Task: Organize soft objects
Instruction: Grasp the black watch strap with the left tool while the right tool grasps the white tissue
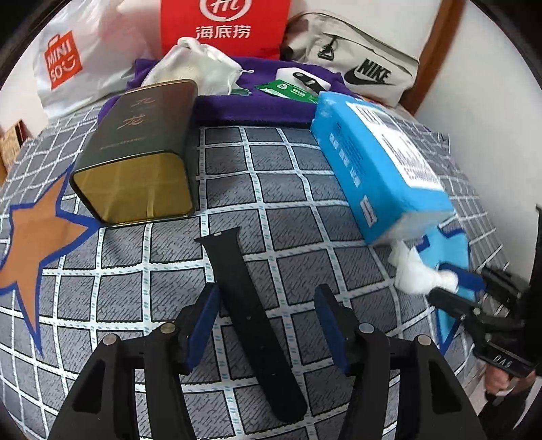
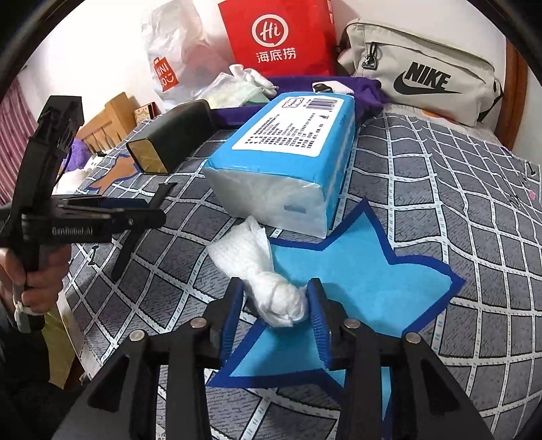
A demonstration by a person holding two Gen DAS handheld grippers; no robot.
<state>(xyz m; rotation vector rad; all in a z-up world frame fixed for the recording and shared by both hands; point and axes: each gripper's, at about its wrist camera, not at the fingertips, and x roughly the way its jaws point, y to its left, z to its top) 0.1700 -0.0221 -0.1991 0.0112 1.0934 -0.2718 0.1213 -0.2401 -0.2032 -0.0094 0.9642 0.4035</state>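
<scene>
Between the pads of my right claw (image 2: 276,309) lies the crumpled white tissue (image 2: 271,287), resting on the bed cover's (image 2: 440,189) blue star patch (image 2: 366,277). The jaws stand apart; the right pad touches the wad's twisted end, while a narrow gap shows at the left pad, so I record no grip. The tissue's loose end fans out toward the blue tissue pack (image 2: 288,159), which lies just beyond it on its side with the white end facing me.

My left claw (image 1: 267,325) is open and straddles the black watch strap (image 1: 247,304), which lies flat on the checked cover (image 1: 271,189) between the pads, touching neither.

Further out, a dark tin (image 1: 139,152) lies on its side near the orange star patch (image 1: 37,250); whether it holds anything I cannot tell. Behind it sits a purple cloth (image 1: 257,108) carrying a white drawstring pouch (image 1: 200,67) and a green sachet (image 1: 288,90). At the rear stand a white shopping bag (image 1: 74,64), a red paper bag (image 1: 225,27) and a grey pouch bag (image 1: 359,67); contents are not visible.
</scene>
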